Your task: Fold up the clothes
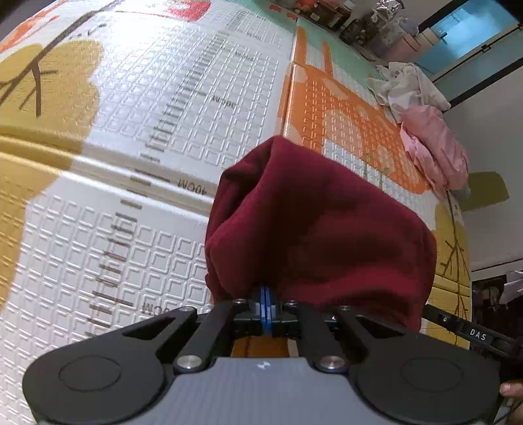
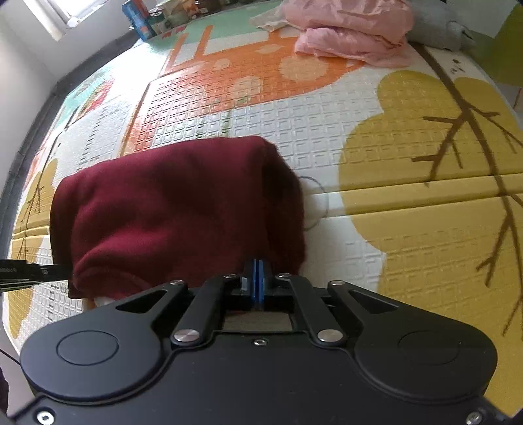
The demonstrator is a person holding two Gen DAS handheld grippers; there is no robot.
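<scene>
A patterned foam play mat [image 1: 137,137] is spread underneath; cluttered containers [image 1: 376,29] are seen beyond its far edge.

The dark red garment [image 1: 320,225] is soft, matt knit cloth, thick like fleece, with no shine anywhere. Under it, the play mat [image 1: 137,130] looks like foam with a slightly glossy, embossed skin: small raised squares all over that catch the light, and printed colours. The left tongs [image 1: 266,302] and right tongs [image 2: 255,281] are matt black plastic arms joined by brushed metal pins, with smooth blue pads pressed into the cloth. The pink clothes [image 2: 353,36] at the far end are thin, crinkled fabric with a faint sheen; the white cloth [image 1: 405,85] beside them looks matt and rumpled.
</scene>
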